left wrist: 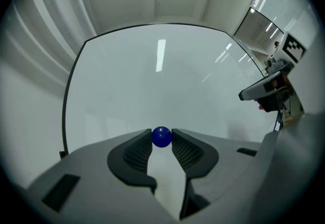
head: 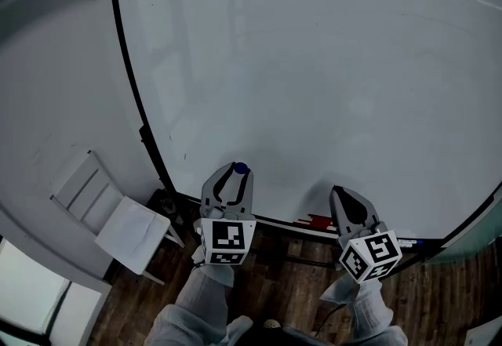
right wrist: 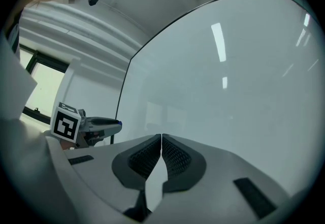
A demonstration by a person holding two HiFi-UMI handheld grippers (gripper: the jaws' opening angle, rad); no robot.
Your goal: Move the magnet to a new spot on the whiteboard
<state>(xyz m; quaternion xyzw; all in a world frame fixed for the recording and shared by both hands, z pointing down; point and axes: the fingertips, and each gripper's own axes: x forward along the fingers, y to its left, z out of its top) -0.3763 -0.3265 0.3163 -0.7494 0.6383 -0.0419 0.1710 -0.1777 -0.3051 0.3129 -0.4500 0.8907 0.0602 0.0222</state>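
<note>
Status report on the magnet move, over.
Left gripper shut on blue magnet near the bottom of the whiteboard. Right gripper shut, empty. Nothing seen in the way.

A white chair (head: pixel 111 216) stands on the wooden floor (head: pixel 447 299).

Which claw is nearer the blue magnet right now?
Left. The left claw is shut on the blue magnet, holding it at its tips; the right claw is shut and empty, off to the magnet's right.
</note>
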